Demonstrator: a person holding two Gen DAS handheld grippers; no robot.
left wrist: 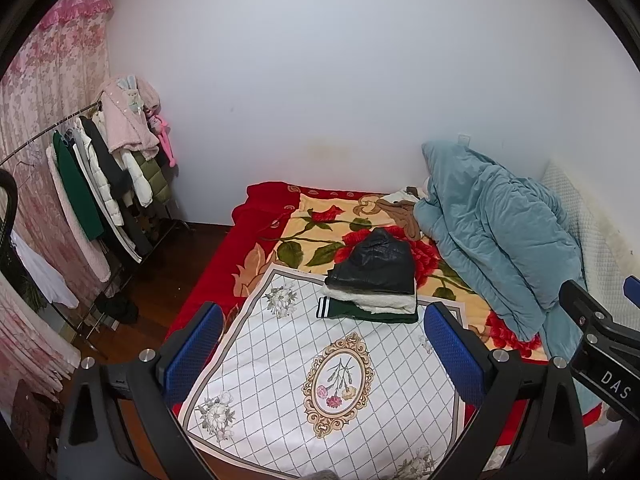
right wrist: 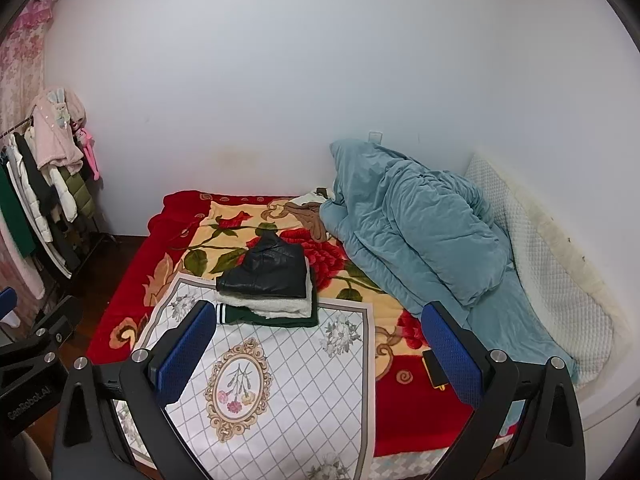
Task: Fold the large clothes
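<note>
Both grippers hover above the near end of the bed [left wrist: 208, 280], the left gripper [left wrist: 320, 344] and right gripper [right wrist: 316, 344] each with fingers spread wide and empty. A stack of folded clothes [left wrist: 372, 284], black on top, then white, then green, sits at the far edge of the white patterned cloth [left wrist: 280, 360], straight ahead of both and well apart from the fingers. It lies slightly right of the left gripper's centreline and left of the right's, so neither looks clearly nearer. The next garment is probably the brown piece [right wrist: 308, 216] beside the blue quilt [right wrist: 412, 232], though it is too crumpled to tell.

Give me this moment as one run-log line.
left hand-held gripper: open, empty | right hand-held gripper: open, empty | folded stack: three garments on white cloth | teal quilt: bunched
</note>
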